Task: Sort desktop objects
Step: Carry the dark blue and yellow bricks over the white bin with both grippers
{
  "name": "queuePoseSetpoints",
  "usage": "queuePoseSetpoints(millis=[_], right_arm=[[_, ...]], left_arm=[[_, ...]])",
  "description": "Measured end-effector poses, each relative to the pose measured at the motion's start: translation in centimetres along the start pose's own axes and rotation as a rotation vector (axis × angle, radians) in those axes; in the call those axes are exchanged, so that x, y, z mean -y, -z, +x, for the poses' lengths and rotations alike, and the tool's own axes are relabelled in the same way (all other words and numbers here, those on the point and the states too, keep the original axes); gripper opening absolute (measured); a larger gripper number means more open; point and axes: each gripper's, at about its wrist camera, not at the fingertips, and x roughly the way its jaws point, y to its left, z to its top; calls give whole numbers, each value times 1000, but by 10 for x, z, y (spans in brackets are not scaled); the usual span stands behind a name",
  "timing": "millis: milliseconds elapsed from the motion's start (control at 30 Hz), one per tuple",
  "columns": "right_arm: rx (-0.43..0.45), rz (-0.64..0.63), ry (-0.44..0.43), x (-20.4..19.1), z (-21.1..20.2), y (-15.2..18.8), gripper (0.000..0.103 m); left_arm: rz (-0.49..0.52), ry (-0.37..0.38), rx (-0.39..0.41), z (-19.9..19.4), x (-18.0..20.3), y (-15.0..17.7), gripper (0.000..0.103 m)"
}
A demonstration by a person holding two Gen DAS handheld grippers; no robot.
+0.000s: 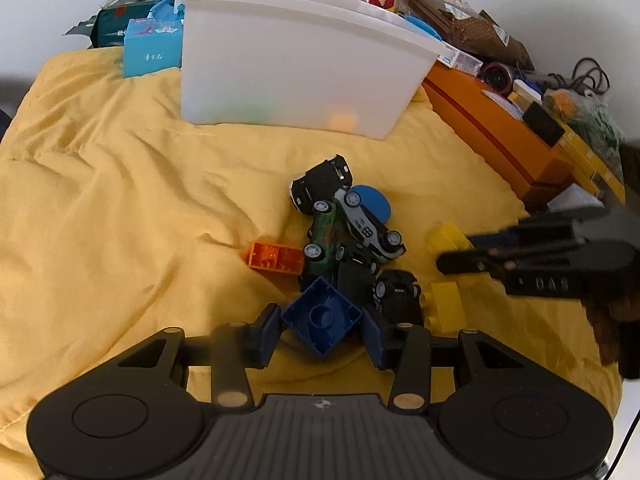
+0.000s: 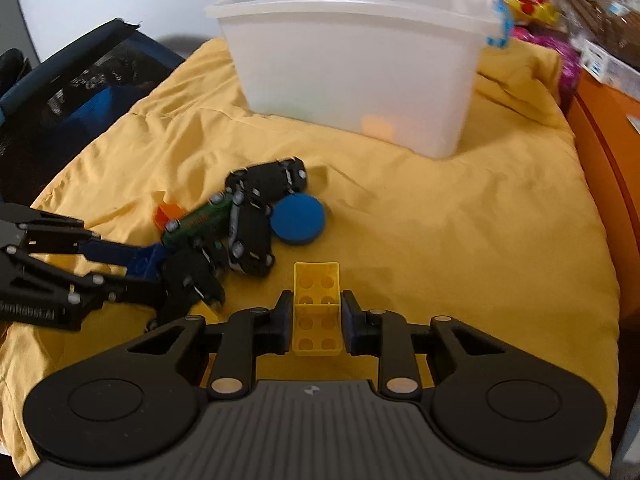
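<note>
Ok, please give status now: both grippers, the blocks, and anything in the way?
Left gripper shut on blue block. Right gripper shut on yellow block. White bin ahead, toy cars piled between.

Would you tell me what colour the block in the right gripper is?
Yellow. The block sits between the right gripper fingers, clearest in the right wrist view.

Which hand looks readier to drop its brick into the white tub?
Probably right: its gripper grips the yellow brick with open cloth ahead to the tub; the left sits behind toy cars.
</note>
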Motion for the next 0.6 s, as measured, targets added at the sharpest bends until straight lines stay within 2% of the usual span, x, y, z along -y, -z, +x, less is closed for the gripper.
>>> queuePoseSetpoints(millis=[233, 333, 600], right_arm=[[22, 29, 3, 0, -11, 7, 27], [48, 30, -1, -3, -18, 5, 27], [168, 79, -8, -1, -48, -21, 27]], left_arm=[[21, -4, 18, -14, -1, 3, 46], [17, -13, 51, -30, -2, 1, 46], [21, -58, 165, -74, 3, -37, 46]])
